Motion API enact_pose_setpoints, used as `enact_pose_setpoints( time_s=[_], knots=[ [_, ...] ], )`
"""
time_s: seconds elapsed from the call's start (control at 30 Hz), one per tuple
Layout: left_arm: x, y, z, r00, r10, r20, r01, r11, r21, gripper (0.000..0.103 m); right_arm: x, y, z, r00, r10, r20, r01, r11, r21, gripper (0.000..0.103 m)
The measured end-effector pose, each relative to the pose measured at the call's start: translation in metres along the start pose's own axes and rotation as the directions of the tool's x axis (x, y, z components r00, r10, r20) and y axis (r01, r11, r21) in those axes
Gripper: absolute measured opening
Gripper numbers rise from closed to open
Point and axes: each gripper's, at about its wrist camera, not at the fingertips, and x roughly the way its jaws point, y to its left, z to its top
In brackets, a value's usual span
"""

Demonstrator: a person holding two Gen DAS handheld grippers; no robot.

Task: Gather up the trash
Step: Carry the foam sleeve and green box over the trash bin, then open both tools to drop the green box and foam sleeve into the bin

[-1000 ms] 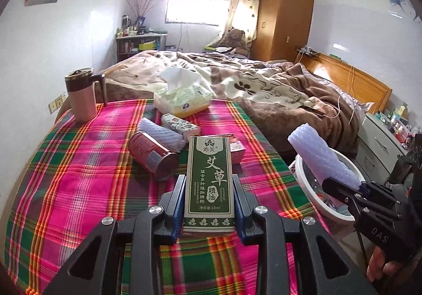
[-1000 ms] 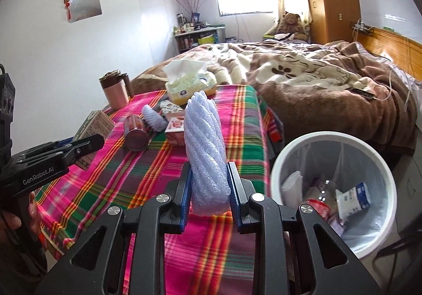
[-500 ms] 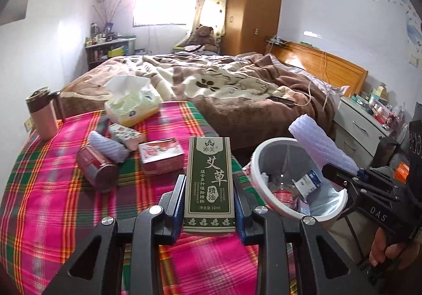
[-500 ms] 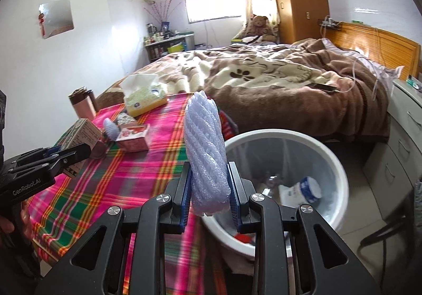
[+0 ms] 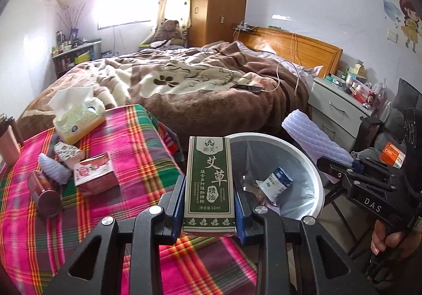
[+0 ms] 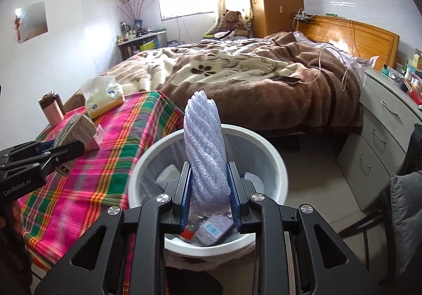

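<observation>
Beside your worktop (image 5: 110,215) with its pink-and-green plaid cloth stands the round white plastic bin (image 6: 274,160). Your right tongs (image 6: 209,198) are clamped on a pale lilac ribbed foam sleeve (image 6: 205,152) above its opening, while your left tongs (image 5: 209,209) are clamped on a tall green printed carton (image 5: 209,184) at the bin's near rim.

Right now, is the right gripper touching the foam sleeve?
Touching: the right wrist view shows the right gripper with both blue pads pressed against the foam sleeve.

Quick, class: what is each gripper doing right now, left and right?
Left gripper: shut on the green box.
Right gripper: shut on the foam sleeve.
</observation>
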Motion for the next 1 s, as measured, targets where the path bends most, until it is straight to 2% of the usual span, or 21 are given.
enact_pose_setpoints(
  time_s=[0.23,0.8,1.0],
  knots=[
    [0.028,-0.015,0.007,0.999,-0.011,-0.049,0.013,1.000,0.029,0.032,0.010,-0.021,-0.002,0.999,-0.019,-0.036,0.019,1.000,0.020,0.026],
    [0.080,-0.033,0.010,0.990,-0.031,-0.136,0.036,0.999,0.037,0.032,0.034,-0.040,0.002,0.991,-0.045,-0.128,0.040,0.998,-0.044,0.027],
    [0.085,-0.034,0.011,0.989,-0.039,-0.141,0.043,0.999,0.028,0.050,0.037,-0.038,0.000,0.988,-0.035,-0.150,0.025,0.997,-0.071,0.031]
  ],
)
